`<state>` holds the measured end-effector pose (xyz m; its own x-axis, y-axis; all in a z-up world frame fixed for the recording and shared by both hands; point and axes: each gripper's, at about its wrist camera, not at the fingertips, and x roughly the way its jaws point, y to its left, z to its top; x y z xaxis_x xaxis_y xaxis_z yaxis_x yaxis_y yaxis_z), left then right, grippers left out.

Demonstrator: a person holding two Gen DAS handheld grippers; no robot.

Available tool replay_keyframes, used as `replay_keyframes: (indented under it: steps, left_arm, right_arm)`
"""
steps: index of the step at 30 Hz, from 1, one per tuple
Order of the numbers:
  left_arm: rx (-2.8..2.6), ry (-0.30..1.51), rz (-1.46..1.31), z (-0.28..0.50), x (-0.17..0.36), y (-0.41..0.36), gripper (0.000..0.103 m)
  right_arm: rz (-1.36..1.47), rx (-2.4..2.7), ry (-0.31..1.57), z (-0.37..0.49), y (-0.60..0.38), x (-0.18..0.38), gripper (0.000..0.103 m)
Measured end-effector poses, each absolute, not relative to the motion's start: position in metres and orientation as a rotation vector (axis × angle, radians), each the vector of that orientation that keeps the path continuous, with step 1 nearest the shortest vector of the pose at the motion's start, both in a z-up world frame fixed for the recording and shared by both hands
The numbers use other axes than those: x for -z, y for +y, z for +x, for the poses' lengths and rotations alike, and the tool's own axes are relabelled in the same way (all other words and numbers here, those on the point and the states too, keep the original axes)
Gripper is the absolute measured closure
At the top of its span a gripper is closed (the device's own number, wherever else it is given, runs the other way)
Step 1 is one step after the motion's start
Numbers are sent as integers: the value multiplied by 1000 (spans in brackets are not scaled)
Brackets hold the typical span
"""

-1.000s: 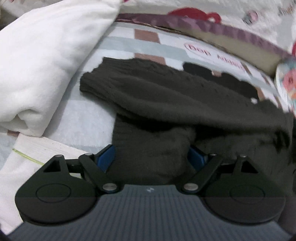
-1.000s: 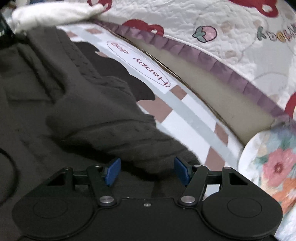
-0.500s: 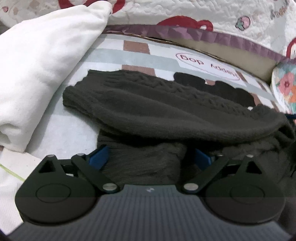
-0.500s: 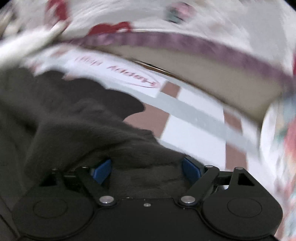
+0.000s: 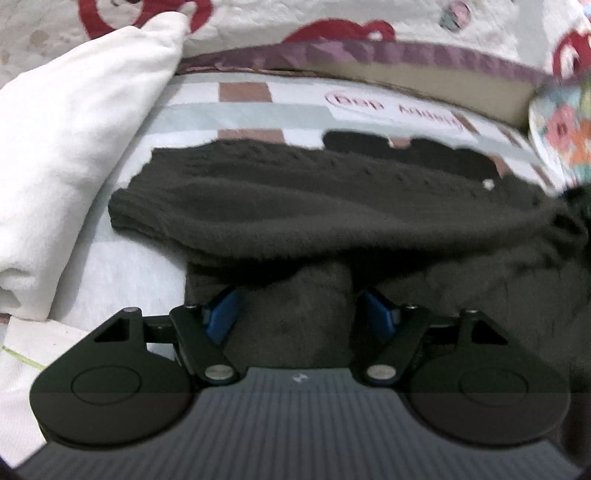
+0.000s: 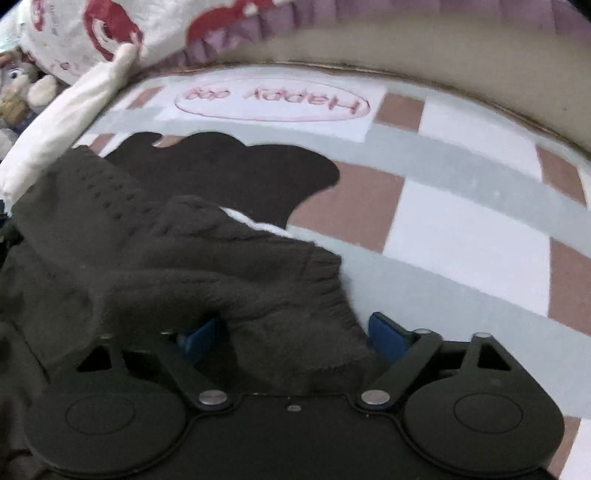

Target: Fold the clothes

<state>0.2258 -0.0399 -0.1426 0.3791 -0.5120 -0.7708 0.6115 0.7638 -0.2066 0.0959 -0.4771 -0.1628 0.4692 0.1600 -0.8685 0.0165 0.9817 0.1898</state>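
Observation:
A dark brown knitted sweater (image 5: 314, 218) lies partly folded on a checked bed sheet (image 5: 243, 114). My left gripper (image 5: 301, 314) is shut on a bunched fold of the sweater between its blue pads. In the right wrist view the sweater (image 6: 155, 254) spreads to the left, and my right gripper (image 6: 291, 332) is shut on its ribbed edge. A folded layer drapes across above the left gripper. A small white tag (image 6: 255, 221) shows at the sweater's far edge.
A white blanket (image 5: 74, 155) is piled on the left. A quilted cover with red prints (image 5: 332, 26) and a purple border runs along the back. A floral pillow (image 5: 565, 125) sits at the right. A black dog print (image 6: 229, 173) and pink lettering mark the sheet.
Both grippers have carried the sweater's near edge toward the far side. The right wrist view has swung so that more of the sheet shows. The left gripper's jaws have drawn closer together on the fabric.

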Motion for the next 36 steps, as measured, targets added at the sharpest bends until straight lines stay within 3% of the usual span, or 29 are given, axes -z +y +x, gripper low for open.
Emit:
replay_keyframes:
  steps: [1, 2, 3, 4, 7, 10, 16, 19, 20, 21, 22, 24, 28, 32, 36]
  left_arm:
    - [721, 935, 103, 228, 143, -40, 40]
    - [733, 928, 109, 228, 142, -42, 76]
    - [742, 922, 118, 227, 142, -44, 94]
    - [738, 914, 138, 226, 141, -48, 96]
    - [687, 880, 193, 223, 135, -63, 97]
    - [665, 780, 215, 229, 102, -79, 98]
    - [641, 530, 280, 268, 1, -123, 98]
    - [551, 460, 308, 294, -15, -152, 98]
    - [519, 481, 289, 306, -9, -159, 94]
    - [485, 534, 261, 320, 3, -164, 89]
    - [437, 603, 238, 330, 18, -165, 77]
    - [336, 745, 186, 338, 45, -156, 71]
    - [387, 806, 71, 293, 70, -117, 50]
    - [388, 856, 93, 244, 96, -80, 46]
    - [375, 973, -108, 243, 113, -35, 46]
  right_arm:
    - [176, -67, 1049, 88, -467, 162, 36]
    - [223, -30, 1018, 80, -459, 161, 44]
    - [268, 6, 987, 73, -451, 160, 58]
    - [260, 31, 954, 68, -443, 156, 74]
    - [121, 112, 811, 54, -423, 136, 85]
    - [127, 222, 681, 53, -445, 104, 89]
    - [76, 350, 508, 77, -508, 21, 90]
    - [35, 503, 400, 90, -533, -6, 90]
    - [55, 562, 362, 94, -544, -12, 89]
    - [104, 584, 336, 99, -555, -12, 82]
    - [143, 569, 344, 107, -565, -8, 71]
    - [230, 507, 476, 119, -579, 9, 49]
    - [309, 526, 518, 71, -560, 34, 39]
    - [394, 495, 592, 1, -542, 73, 38]
    - [621, 492, 637, -69, -537, 124, 38]
